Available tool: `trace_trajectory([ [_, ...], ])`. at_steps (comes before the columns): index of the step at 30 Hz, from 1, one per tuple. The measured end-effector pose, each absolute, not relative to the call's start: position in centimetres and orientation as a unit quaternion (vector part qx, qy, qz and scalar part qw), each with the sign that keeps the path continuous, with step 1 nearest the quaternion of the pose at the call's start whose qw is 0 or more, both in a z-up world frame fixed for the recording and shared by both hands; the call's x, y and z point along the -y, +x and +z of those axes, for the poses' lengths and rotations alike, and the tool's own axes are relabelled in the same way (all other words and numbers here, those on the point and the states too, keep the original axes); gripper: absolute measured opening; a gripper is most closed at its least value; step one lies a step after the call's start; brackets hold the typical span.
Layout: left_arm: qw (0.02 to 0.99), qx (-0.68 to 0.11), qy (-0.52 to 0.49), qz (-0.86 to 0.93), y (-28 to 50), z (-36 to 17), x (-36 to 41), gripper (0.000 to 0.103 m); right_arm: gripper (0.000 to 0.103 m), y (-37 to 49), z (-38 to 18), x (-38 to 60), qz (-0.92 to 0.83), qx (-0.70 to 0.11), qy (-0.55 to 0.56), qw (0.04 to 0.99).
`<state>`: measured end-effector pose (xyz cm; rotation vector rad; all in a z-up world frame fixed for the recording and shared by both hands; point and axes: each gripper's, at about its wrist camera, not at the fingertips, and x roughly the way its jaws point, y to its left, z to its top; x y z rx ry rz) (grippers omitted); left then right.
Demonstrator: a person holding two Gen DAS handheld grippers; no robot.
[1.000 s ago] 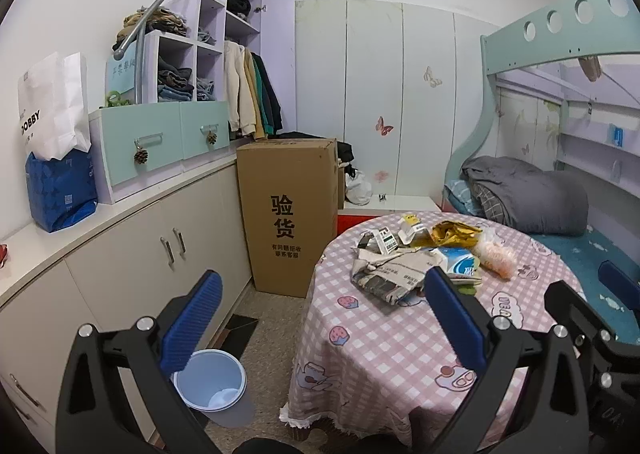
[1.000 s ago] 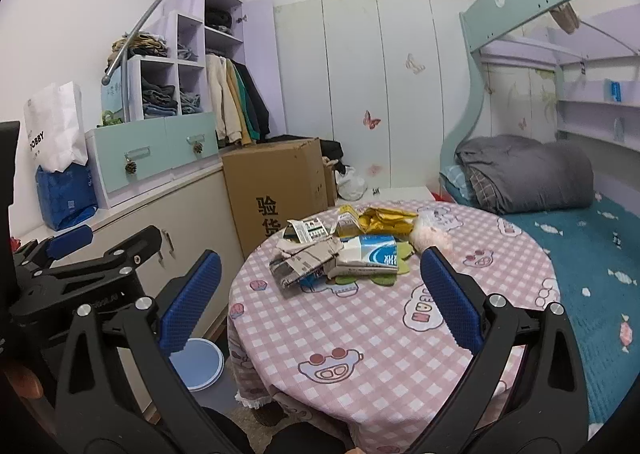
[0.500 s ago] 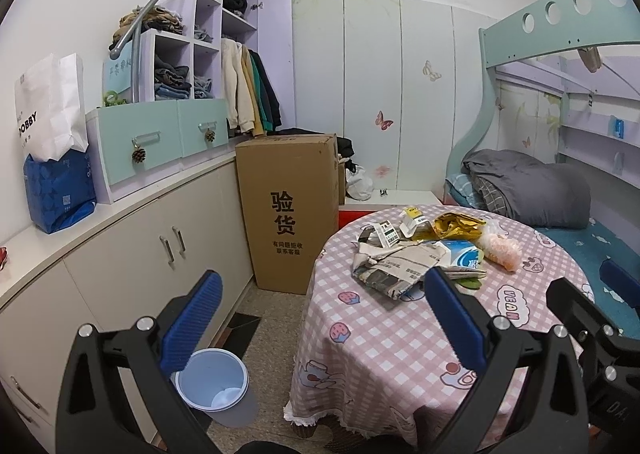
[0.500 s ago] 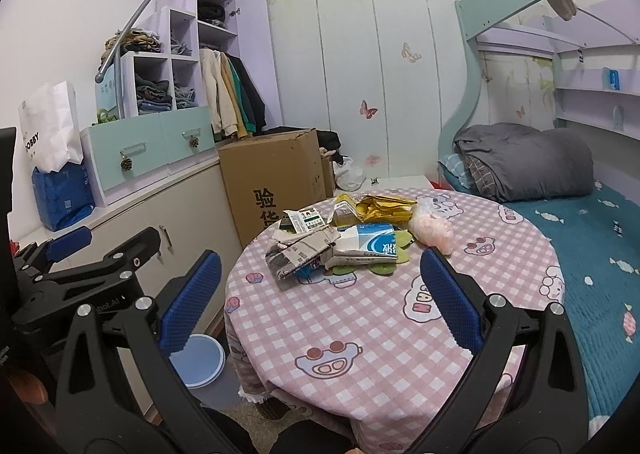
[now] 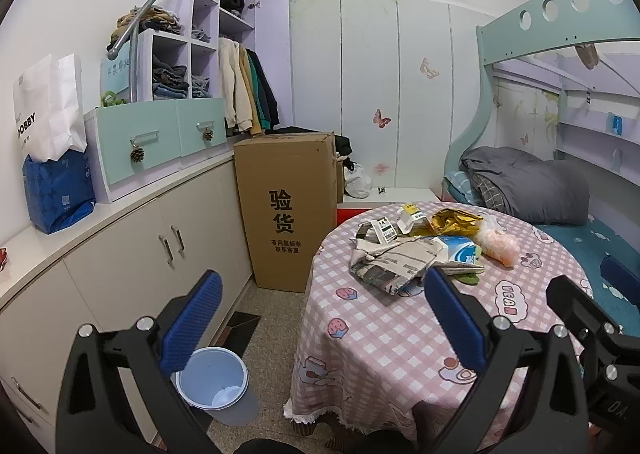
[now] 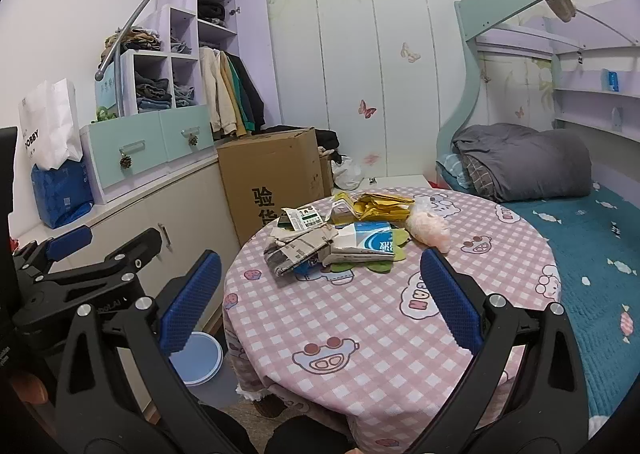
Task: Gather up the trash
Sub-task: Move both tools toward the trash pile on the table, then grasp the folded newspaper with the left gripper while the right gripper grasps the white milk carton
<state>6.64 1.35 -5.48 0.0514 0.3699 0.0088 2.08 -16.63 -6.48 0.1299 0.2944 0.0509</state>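
Note:
A heap of trash lies on the round table with the pink checked cloth (image 6: 360,318): crumpled newspaper (image 6: 298,250), a blue and white carton (image 6: 370,242), a yellow wrapper (image 6: 380,206) and a pink plastic bag (image 6: 430,228). The newspaper (image 5: 394,260) also shows in the left wrist view. A light blue bin (image 5: 212,378) stands on the floor left of the table. My left gripper (image 5: 320,318) is open and empty, above the floor by the table's left edge. My right gripper (image 6: 316,298) is open and empty, over the table's near side, short of the heap.
A tall cardboard box (image 5: 288,214) stands behind the table on the left. White cabinets (image 5: 120,254) with drawers and shelves run along the left wall. A bunk bed with a grey quilt (image 6: 528,162) is on the right.
Both grippers have pulled back and risen a little, so the table and the trash look smaller and farther. Both stay open.

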Motion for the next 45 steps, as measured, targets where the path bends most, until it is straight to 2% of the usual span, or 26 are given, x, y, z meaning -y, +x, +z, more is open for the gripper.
trace_trajectory([
  [13, 0.974, -0.225, 0.027, -0.030, 8.7, -7.2, -0.2, 0.099, 0.097, 3.4, -7.7, 19.4, 0.002, -0.172, 0.082, 0.982],
  [26, 0.931, -0.340, -0.036, -0.130, 20.2, -13.4, 1.3, 0.099, 0.097, 11.0, -12.3, 23.8, -0.038, -0.254, 0.093, 0.962],
  [29, 0.928, -0.349, 0.007, -0.128, 22.2, -14.5, 3.0, 0.099, 0.097, 13.3, -13.2, 24.3, -0.041, -0.276, 0.089, 0.956],
  [34, 0.931, -0.314, 0.148, -0.110, 23.5, -15.4, 6.3, 0.098, 0.097, 16.1, -14.2, 24.9, -0.041, -0.296, 0.081, 0.951],
  [37, 0.923, -0.307, 0.199, -0.114, 24.8, -15.9, 7.9, 0.097, 0.097, 17.5, -14.6, 25.2, -0.037, -0.306, 0.080, 0.948],
  [39, 0.915, -0.316, 0.217, -0.124, 26.0, -16.5, 8.5, 0.081, 0.097, 18.2, -14.7, 25.1, -0.034, -0.311, 0.075, 0.947],
  [40, 0.908, -0.331, 0.219, -0.135, 26.8, -16.8, 8.6, 0.065, 0.097, 18.5, -14.8, 25.0, -0.034, -0.313, 0.072, 0.946],
  [43, 0.907, -0.336, 0.213, -0.141, 27.8, -16.9, 8.5, 0.047, 0.097, 19.7, -15.0, 24.9, -0.028, -0.332, 0.063, 0.941],
  [45, 0.909, -0.323, 0.224, -0.140, 27.8, -16.8, 8.7, 0.030, 0.097, 20.5, -15.3, 24.9, -0.011, -0.351, 0.066, 0.934],
])
